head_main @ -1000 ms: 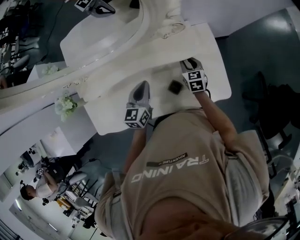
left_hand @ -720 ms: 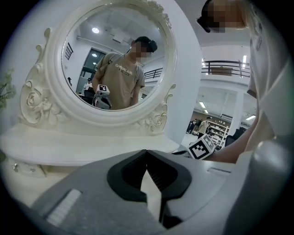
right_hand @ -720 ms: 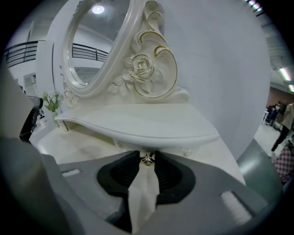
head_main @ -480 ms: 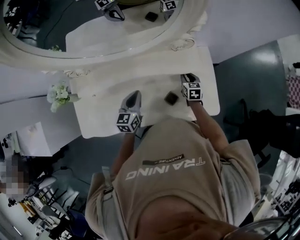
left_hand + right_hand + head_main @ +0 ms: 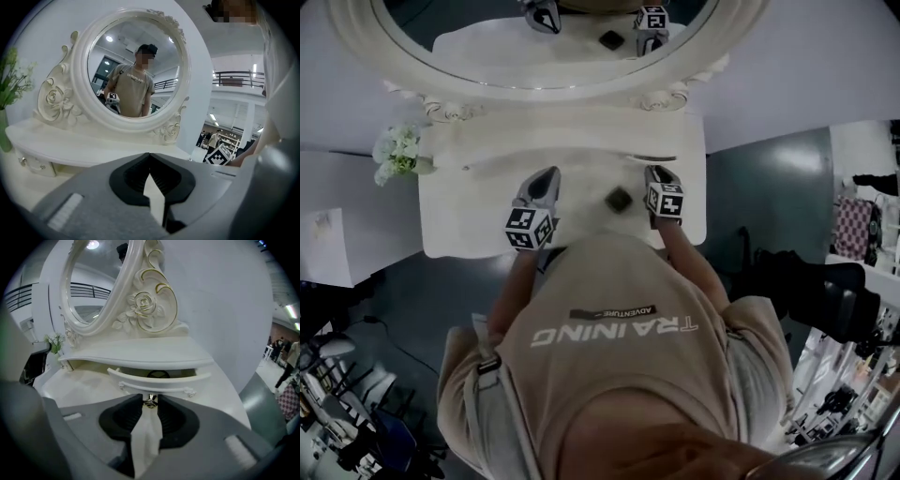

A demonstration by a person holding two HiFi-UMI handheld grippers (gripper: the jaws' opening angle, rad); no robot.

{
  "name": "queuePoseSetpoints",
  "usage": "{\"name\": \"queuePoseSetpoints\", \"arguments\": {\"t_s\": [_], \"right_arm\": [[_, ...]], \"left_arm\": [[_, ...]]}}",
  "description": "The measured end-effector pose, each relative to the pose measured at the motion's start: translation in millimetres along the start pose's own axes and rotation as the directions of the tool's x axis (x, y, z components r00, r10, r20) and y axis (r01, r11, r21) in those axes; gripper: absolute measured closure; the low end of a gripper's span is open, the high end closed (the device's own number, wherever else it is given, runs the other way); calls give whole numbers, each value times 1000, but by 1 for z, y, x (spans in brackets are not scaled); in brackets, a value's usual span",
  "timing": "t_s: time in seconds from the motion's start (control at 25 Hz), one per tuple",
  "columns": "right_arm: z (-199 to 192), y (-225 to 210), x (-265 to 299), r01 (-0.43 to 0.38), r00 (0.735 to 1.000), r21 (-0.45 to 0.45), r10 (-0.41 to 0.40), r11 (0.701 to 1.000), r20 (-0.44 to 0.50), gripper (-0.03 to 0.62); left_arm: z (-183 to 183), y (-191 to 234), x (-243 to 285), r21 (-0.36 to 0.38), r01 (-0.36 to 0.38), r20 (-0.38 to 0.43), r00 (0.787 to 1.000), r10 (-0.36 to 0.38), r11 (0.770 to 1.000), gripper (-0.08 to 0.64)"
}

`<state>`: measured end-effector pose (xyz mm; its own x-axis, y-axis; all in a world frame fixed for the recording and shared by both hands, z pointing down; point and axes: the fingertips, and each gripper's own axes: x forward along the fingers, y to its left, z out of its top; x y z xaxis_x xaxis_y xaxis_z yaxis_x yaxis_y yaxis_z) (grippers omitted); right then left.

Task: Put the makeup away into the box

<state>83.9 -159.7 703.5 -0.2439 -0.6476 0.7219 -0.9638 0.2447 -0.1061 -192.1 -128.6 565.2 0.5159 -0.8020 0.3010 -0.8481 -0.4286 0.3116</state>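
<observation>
Gripping the drawer knob [image 5: 150,402], right tongs [image 5: 656,173] sit near the compact [image 5: 619,198]

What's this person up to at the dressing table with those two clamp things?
A person stands at a white dressing table with a two-jaw gripper in each hand. The right gripper is closed on the small metal knob of a drawer that stands partly open. The left gripper is shut and empty, pointing toward the mirror. A small dark case, likely makeup, lies on the tabletop between them, not yet put away.
</observation>
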Motion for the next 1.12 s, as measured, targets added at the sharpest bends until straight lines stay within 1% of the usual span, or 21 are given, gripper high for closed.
{"name": "queuePoseSetpoints", "arguments": {"t_s": [0.52,0.76,1.12], "right_arm": [[-21,5,-18,2,1000,1,-2,1000,21,485],[-30,7,-26,0,1000,-3,0,1000,31,485],[-35,7,-33,3,999,-24,-2,1000,42,485]], "left_arm": [[-8,-17,-10,21,33,-18,999,-32,999,560],[-13,-25,-17,36,46,-39,998,-44,998,560],[-13,-35,-18,52,63,-54,997,-61,997,560]]}}
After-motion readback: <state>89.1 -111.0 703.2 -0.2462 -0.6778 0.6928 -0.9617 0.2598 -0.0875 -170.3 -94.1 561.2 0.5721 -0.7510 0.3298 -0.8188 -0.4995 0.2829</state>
